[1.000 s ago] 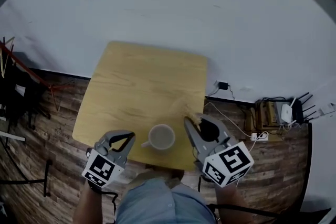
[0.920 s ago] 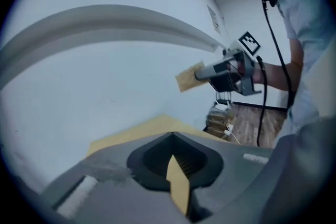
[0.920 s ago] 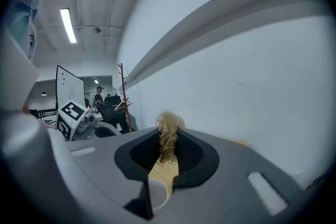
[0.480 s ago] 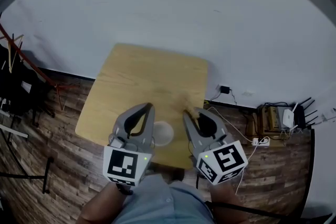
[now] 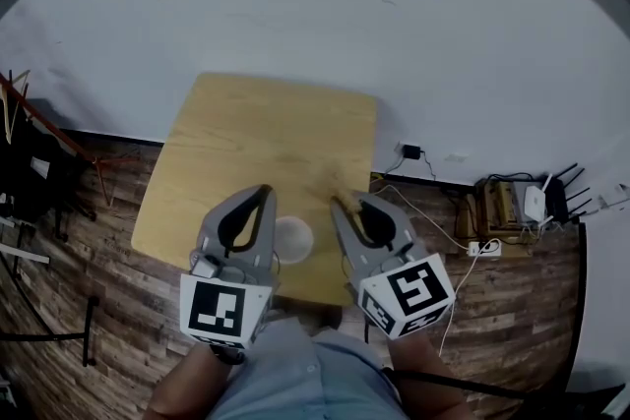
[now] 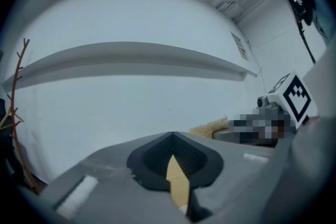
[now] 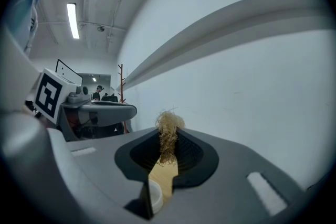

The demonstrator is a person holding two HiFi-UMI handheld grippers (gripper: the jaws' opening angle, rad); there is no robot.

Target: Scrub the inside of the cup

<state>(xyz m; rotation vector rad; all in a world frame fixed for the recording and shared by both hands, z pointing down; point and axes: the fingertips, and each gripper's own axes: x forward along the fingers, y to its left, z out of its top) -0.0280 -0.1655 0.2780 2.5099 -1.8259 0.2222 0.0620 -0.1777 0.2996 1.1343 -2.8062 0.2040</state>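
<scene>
L gripper (image 5: 264, 199) has come up from the near-left worktop edge & now sits just beside the cup (image 5: 293, 239), fingers (image 6: 115, 181) closed, nothing betw. them; R gripper (image 5: 340, 205) barely moved, fingers pinched on a straw-coloured scrubber tuft (image 7: 168, 134); cup stands betw. the two near the front edge, so prob. bracing comes next, scrubbing not begun; worktop (image 5: 266, 128) is bare light wood; plank floor (image 5: 89, 241), white wall (image 5: 325, 5), cables (image 5: 463, 251) at right.

The grey left gripper (image 5: 266, 195) and right gripper (image 5: 338, 204) carry black-and-white marker cubes (image 5: 226, 310); shirt (image 5: 295, 379) pale blue.
</scene>
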